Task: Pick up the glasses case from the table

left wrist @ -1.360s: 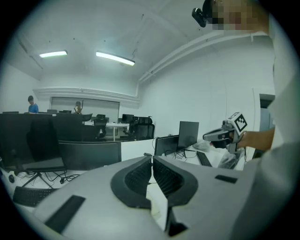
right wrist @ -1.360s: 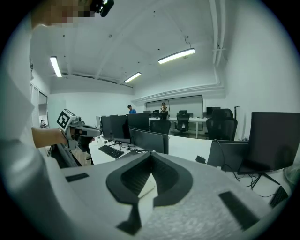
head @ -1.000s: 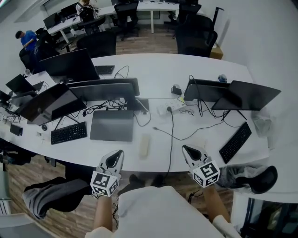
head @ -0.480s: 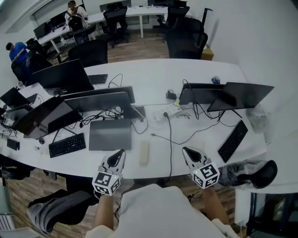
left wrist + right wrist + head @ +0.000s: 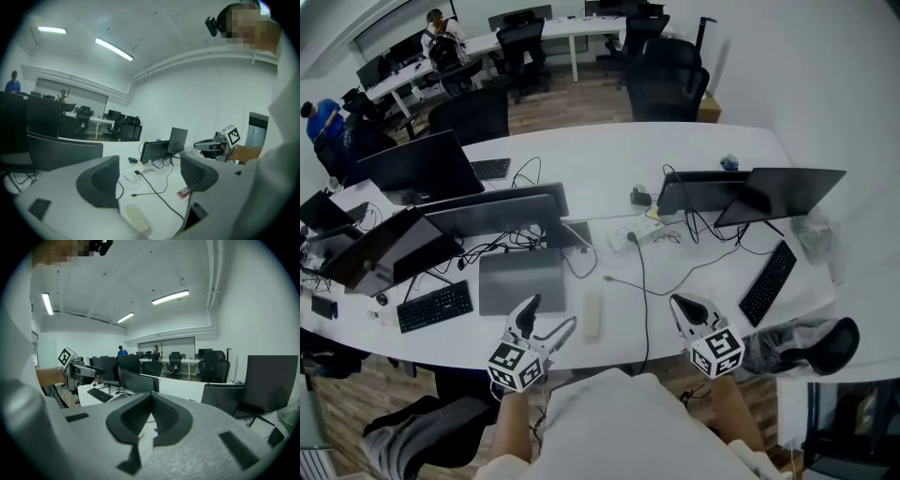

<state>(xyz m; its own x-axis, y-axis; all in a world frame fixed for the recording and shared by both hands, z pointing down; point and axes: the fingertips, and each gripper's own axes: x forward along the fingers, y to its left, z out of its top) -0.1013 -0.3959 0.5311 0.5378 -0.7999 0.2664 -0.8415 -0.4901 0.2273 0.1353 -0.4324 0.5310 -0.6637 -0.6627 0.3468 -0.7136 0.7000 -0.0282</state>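
Note:
The glasses case (image 5: 592, 314) is a pale oblong lying flat near the front edge of the white table (image 5: 609, 159). The left gripper view shows the case (image 5: 136, 218) low between the jaws, on the table and apart from them. My left gripper (image 5: 551, 317) hovers just left of it at the table's edge, its jaws opening wide with nothing held between them (image 5: 150, 176). My right gripper (image 5: 682, 306) hangs over the front edge further right, jaws shut and empty (image 5: 151, 399).
A closed grey laptop (image 5: 522, 279) and a black keyboard (image 5: 436, 306) lie left of the case. A black cable (image 5: 643, 281) runs to the front edge on its right. Monitors (image 5: 497, 211) stand behind; another keyboard (image 5: 766, 283) lies far right.
The left gripper's jaws, shut in both earlier frames, now stand wide apart. Both grippers have edged forward over the table's front edge.

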